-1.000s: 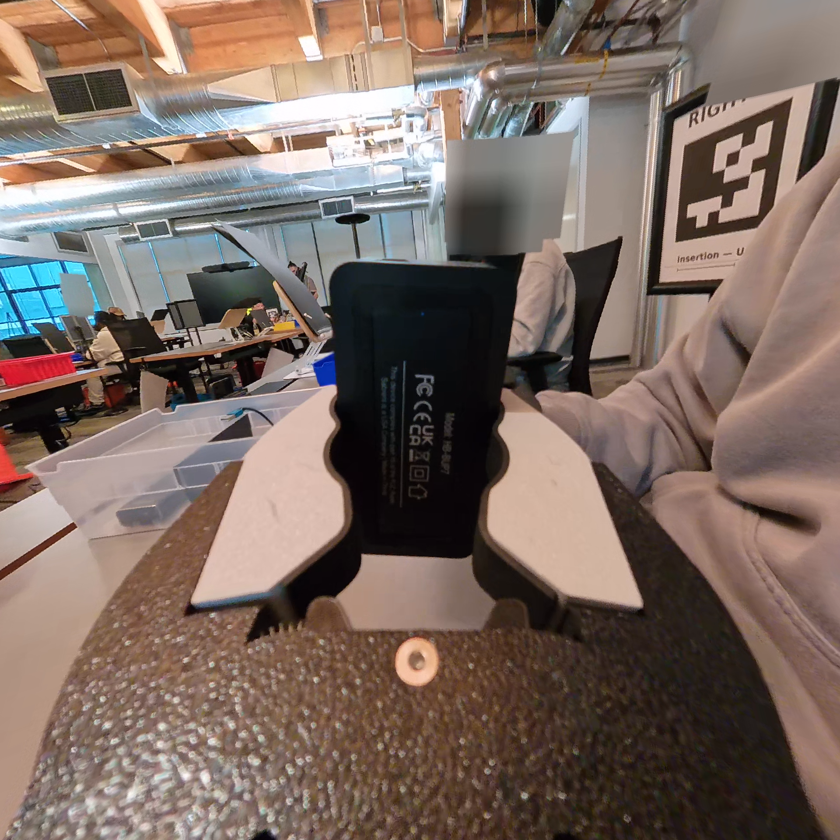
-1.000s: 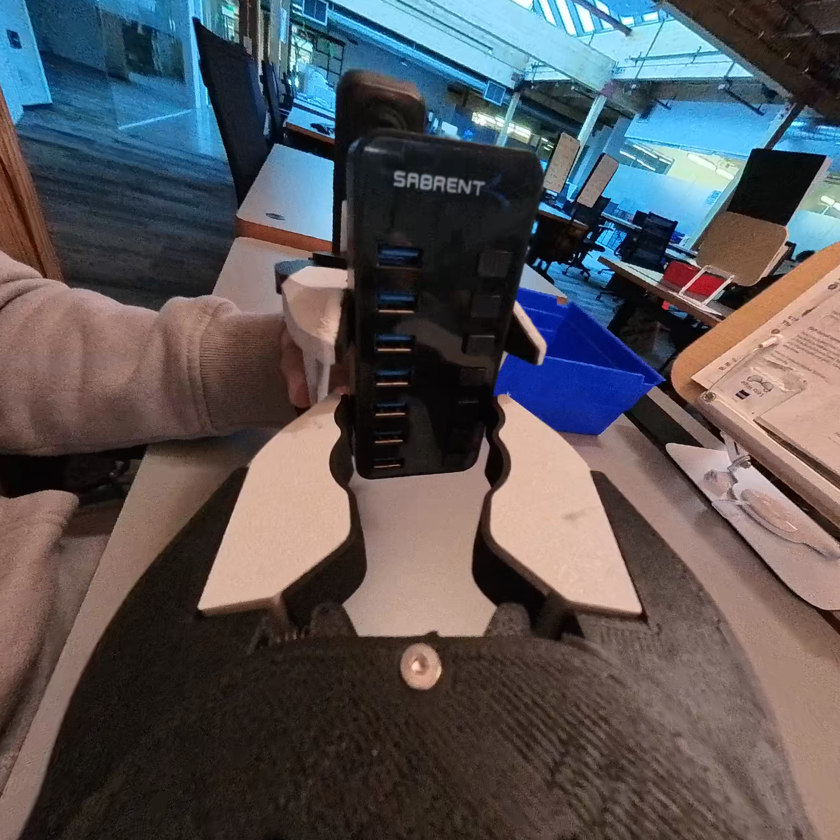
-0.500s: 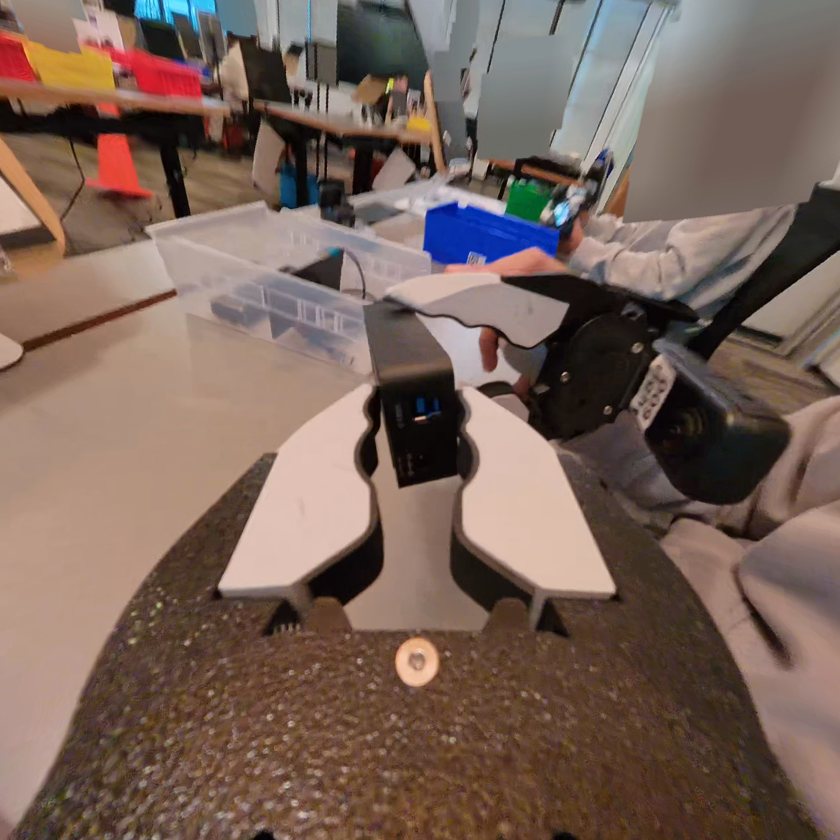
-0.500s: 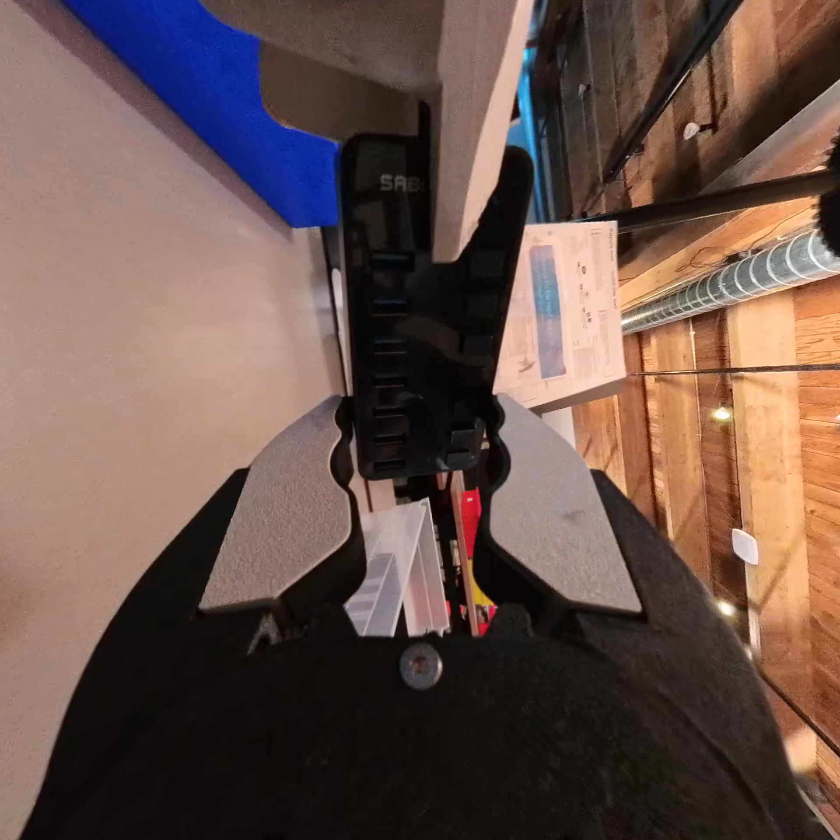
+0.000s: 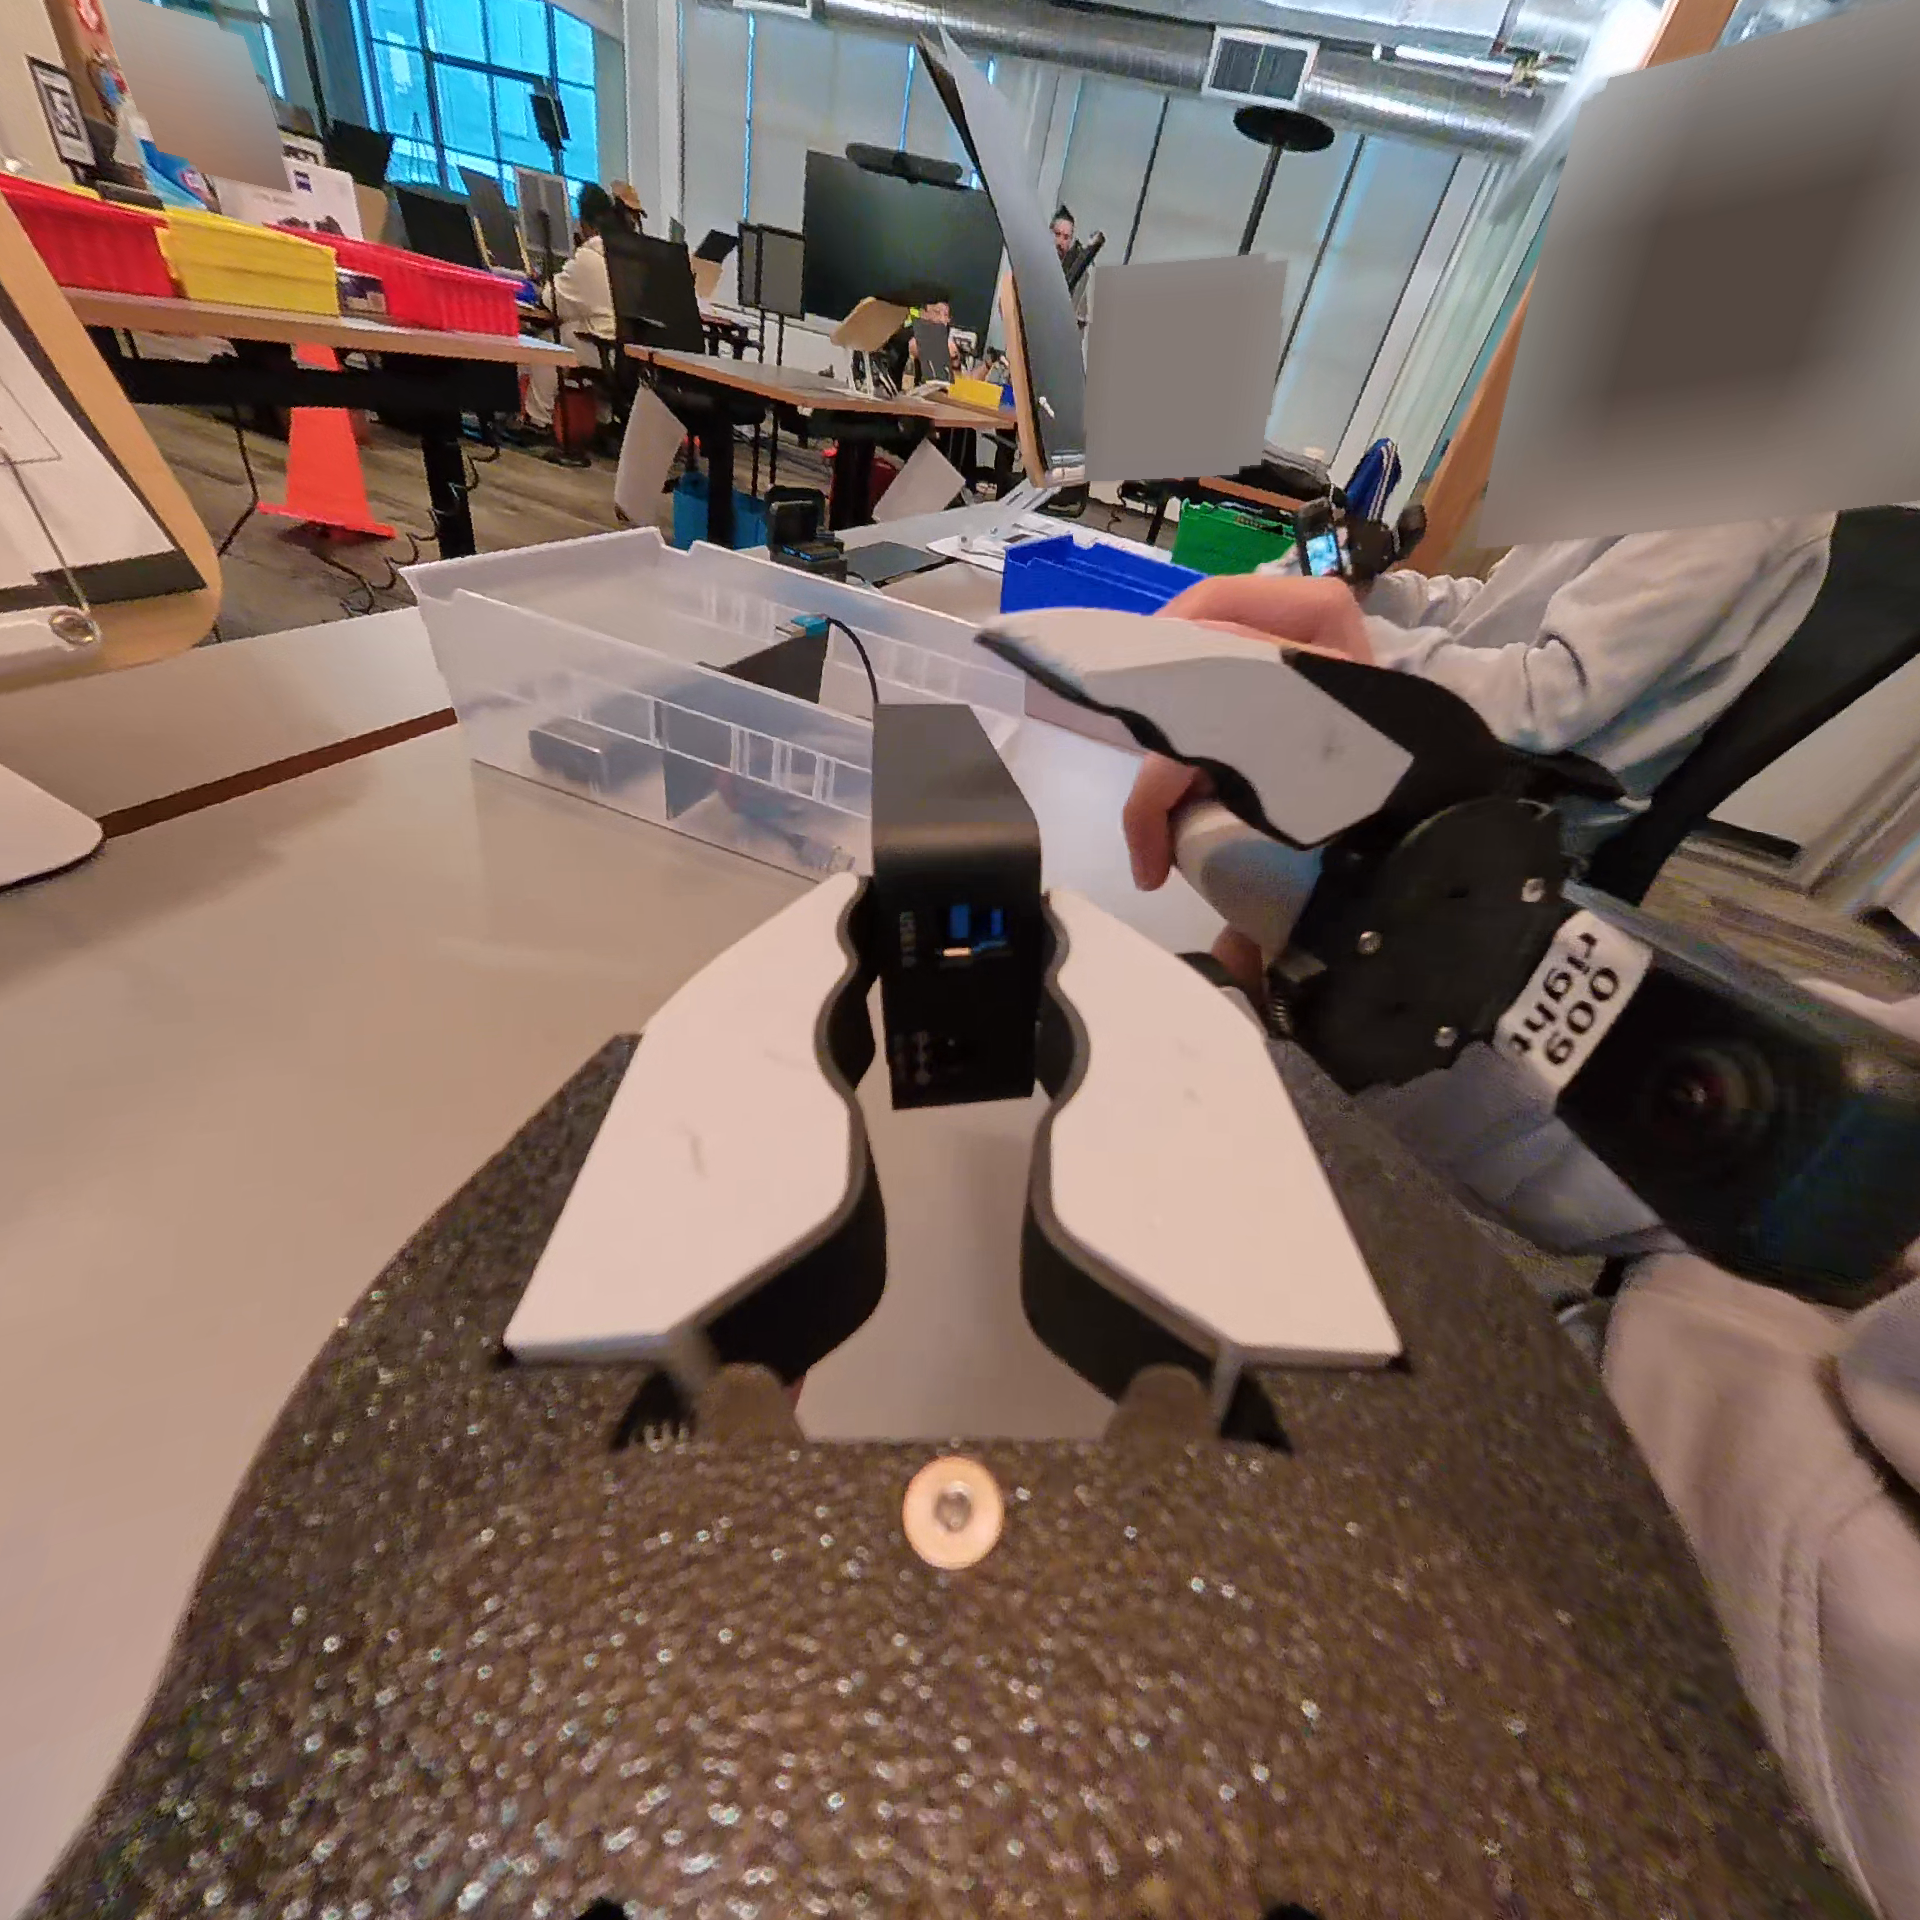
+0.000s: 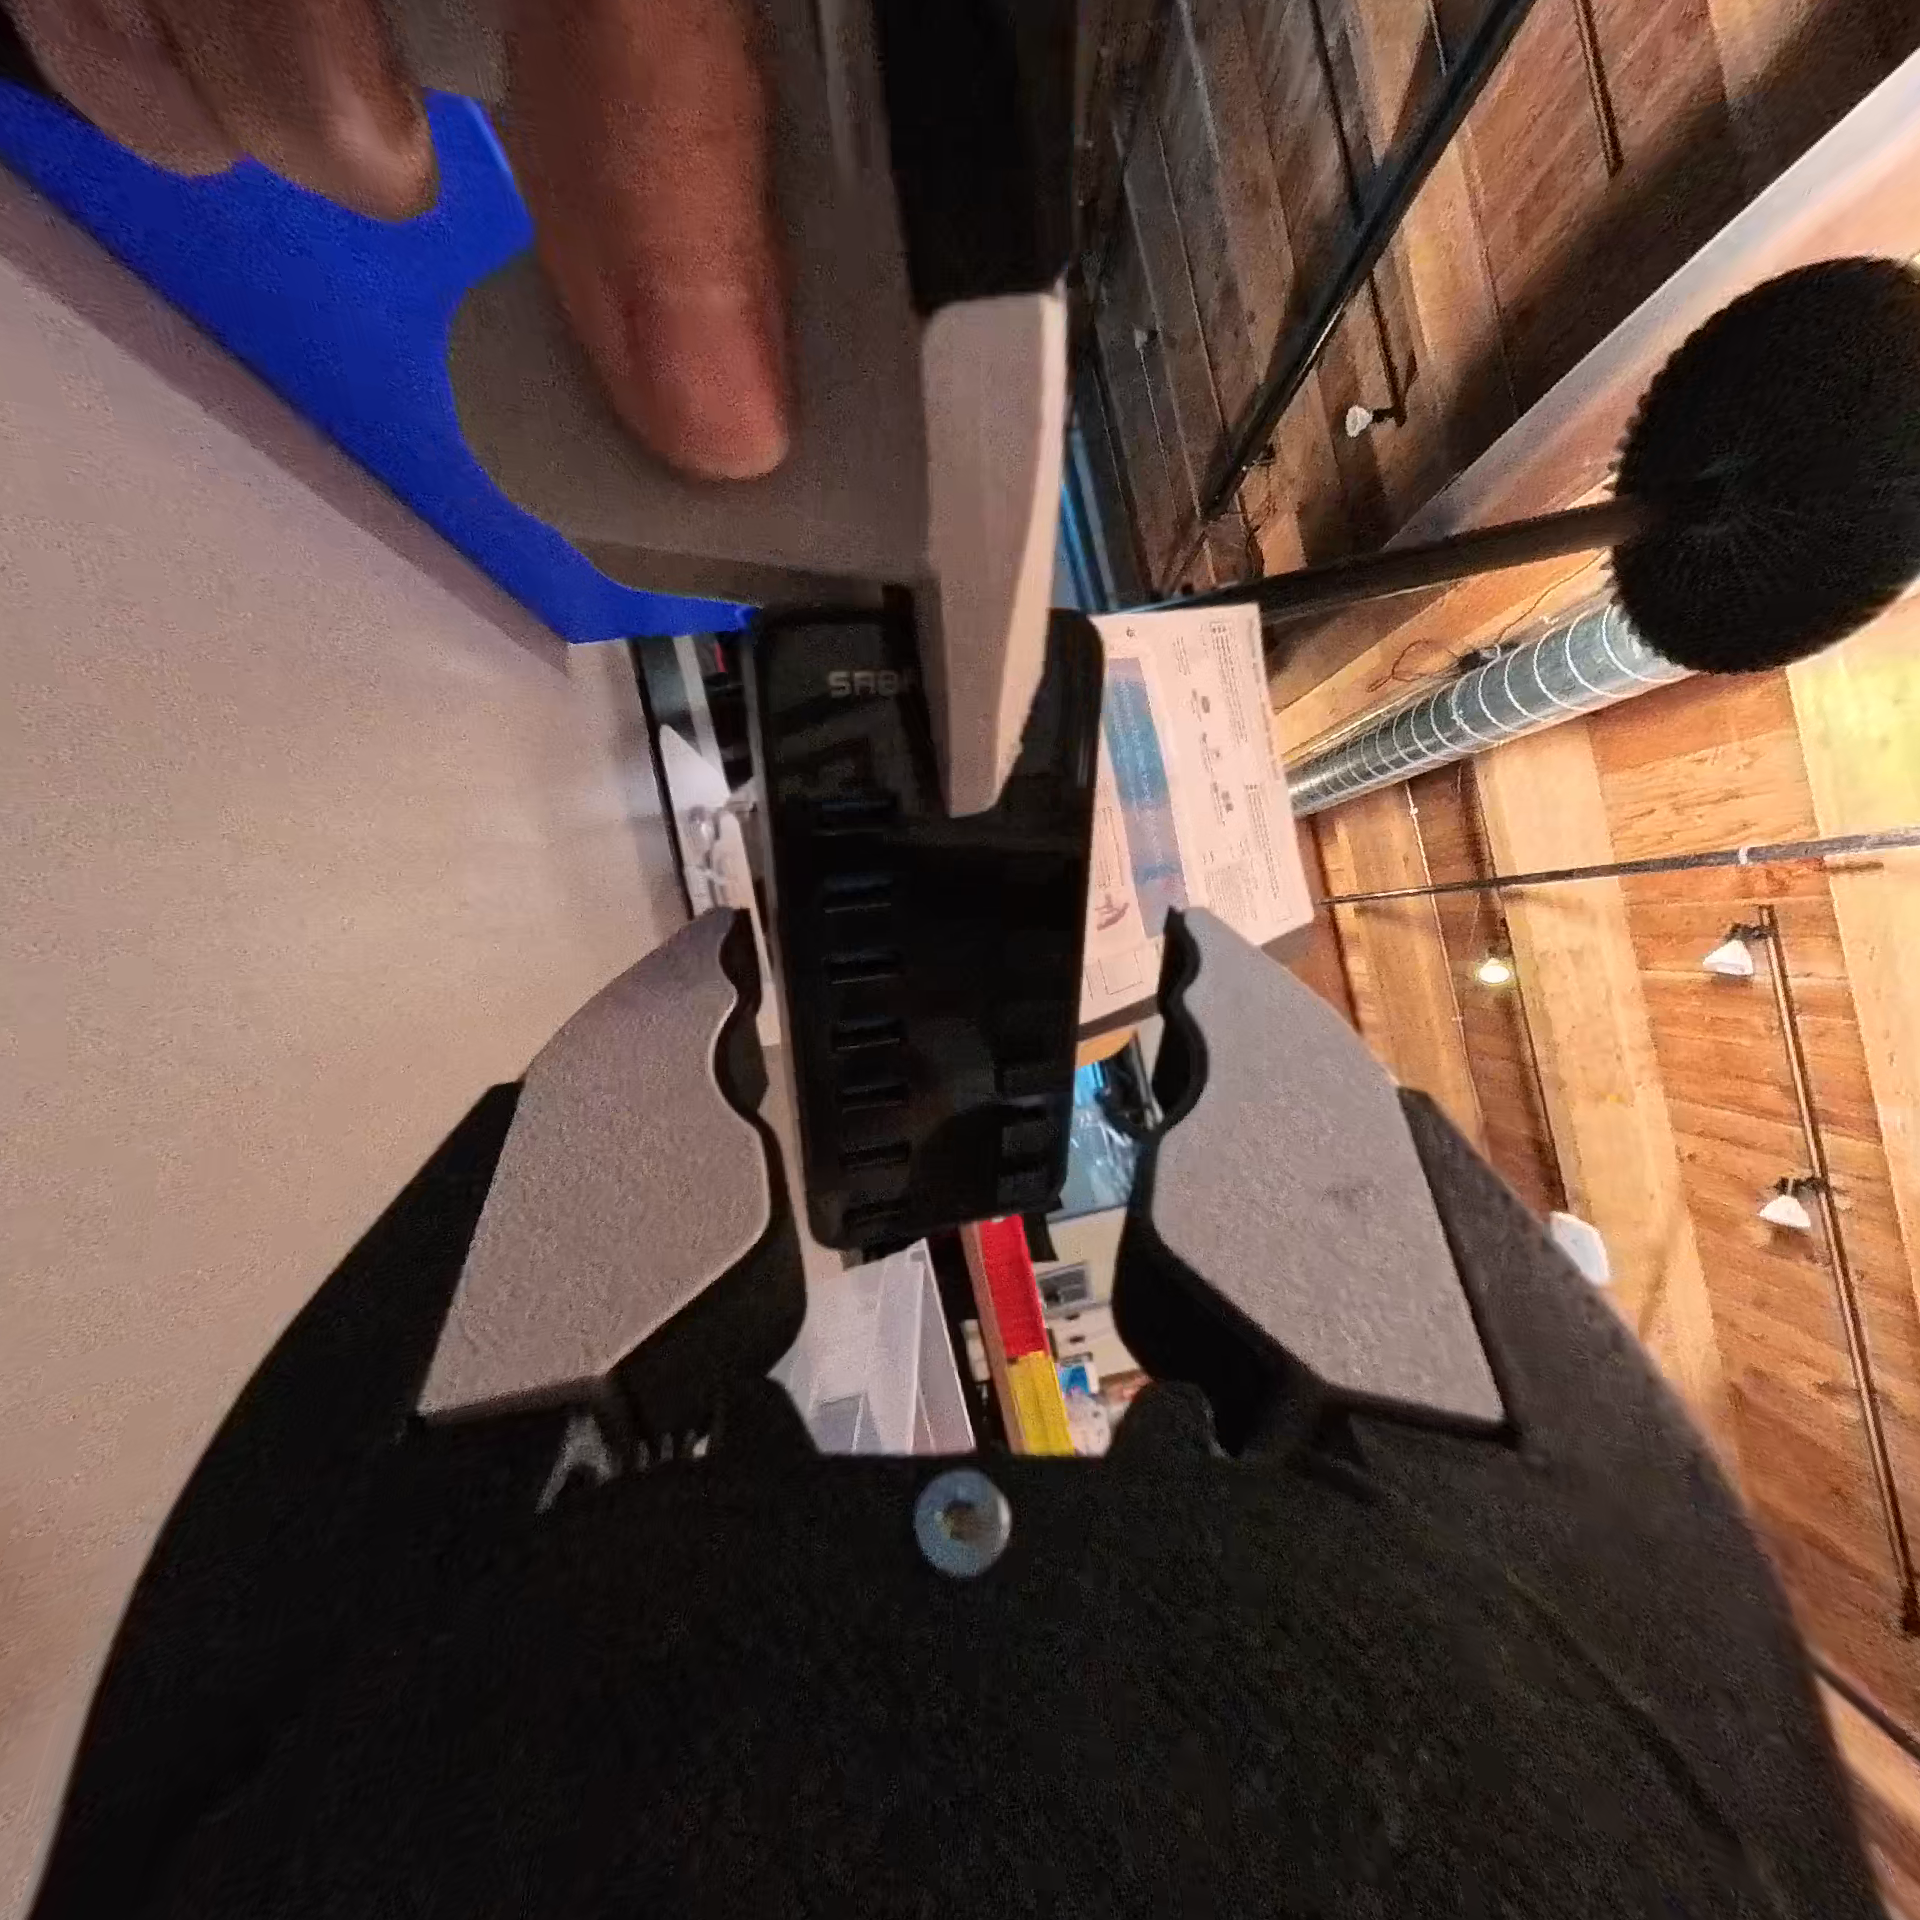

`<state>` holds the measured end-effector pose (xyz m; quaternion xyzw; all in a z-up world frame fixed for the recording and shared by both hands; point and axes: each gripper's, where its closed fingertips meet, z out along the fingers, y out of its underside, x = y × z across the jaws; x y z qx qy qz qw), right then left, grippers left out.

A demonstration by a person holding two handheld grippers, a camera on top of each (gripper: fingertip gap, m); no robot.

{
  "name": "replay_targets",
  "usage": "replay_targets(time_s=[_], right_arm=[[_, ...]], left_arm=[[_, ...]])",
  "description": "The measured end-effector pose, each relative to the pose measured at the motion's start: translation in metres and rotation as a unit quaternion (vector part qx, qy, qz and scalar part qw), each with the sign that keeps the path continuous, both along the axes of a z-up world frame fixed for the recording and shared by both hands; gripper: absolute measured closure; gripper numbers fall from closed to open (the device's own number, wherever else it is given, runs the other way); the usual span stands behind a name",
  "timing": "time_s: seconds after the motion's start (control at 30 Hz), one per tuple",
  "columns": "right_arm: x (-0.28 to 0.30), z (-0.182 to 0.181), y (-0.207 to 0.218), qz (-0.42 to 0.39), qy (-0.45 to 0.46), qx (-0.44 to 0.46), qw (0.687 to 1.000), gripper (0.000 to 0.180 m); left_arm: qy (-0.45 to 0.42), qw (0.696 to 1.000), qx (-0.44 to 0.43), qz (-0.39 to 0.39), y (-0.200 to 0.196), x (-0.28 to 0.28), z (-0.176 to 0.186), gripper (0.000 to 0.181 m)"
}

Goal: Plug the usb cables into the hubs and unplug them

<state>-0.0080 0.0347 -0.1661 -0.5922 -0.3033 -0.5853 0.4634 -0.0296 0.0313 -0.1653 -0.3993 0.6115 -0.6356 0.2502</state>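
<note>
A black multi-port USB hub (image 5: 951, 997) is clamped on its thin sides by my left gripper (image 5: 951, 894), which is shut on it. I see the hub end-on, with a blue port facing me. In the right wrist view, which is rolled sideways, the hub (image 6: 935, 1039) lies between the fingers of my right gripper (image 6: 951, 925) with a gap on each side, so that gripper is open. The left gripper's finger (image 6: 987, 520) crosses the hub's far end. The right gripper (image 5: 1195, 707) shows just right of the hub. A thin black cable (image 5: 857, 655) arcs behind it.
A clear plastic tray (image 5: 582, 644) with dark hubs and cables stands behind on the grey table (image 5: 260, 987). A blue bin (image 5: 1081, 587) sits farther back and shows in the right wrist view (image 6: 312, 312). A document stand (image 5: 104, 520) is at the left. A person's sleeve (image 5: 1714, 1558) fills the right.
The left gripper went from holding the hub across its width to clamping its thin sides. The right gripper, shut on the hub before, has opened its jaws.
</note>
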Motion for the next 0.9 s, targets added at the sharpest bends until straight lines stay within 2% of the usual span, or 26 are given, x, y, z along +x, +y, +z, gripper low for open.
replay_targets(time_s=[0.1,0.23,0.33,0.4,0.43,0.53,0.67,0.8,0.9], right_arm=[[0.000,-0.009,0.004,-0.001,-0.006,-0.024,1.000,0.120],[-0.001,-0.011,0.001,0.012,0.016,-0.030,0.999,0.120],[0.004,-0.014,-0.001,0.028,0.028,-0.068,0.997,0.120],[0.030,-0.002,-0.010,-0.003,0.001,-0.092,0.996,0.120],[0.051,0.009,-0.018,-0.017,0.009,-0.100,0.995,0.120],[0.134,0.041,-0.047,-0.057,0.065,-0.147,0.985,0.120],[0.253,0.042,-0.085,-0.120,0.137,-0.284,0.941,0.120],[0.333,-0.006,-0.102,-0.162,0.255,-0.378,0.875,0.120],[0.353,-0.049,-0.088,-0.156,0.310,-0.418,0.840,0.120]], left_arm=[[0.004,1.000,0.002,0.002,-0.001,0.000,-0.001,0.153],[0.006,1.000,-0.005,-0.003,-0.002,0.000,-0.002,0.153],[0.012,1.000,-0.020,0.006,-0.002,0.004,-0.005,0.152],[-0.005,0.999,-0.037,0.038,0.003,0.010,-0.002,0.148],[-0.017,0.998,-0.030,0.053,0.006,0.011,-0.001,0.139],[-0.012,0.997,0.031,0.064,0.011,0.013,-0.013,0.137],[-0.009,0.997,0.056,0.045,0.008,0.017,-0.025,0.138],[-0.011,0.998,0.050,0.026,0.000,0.021,-0.031,0.140],[-0.019,0.998,0.052,0.019,-0.003,0.021,-0.032,0.143]])
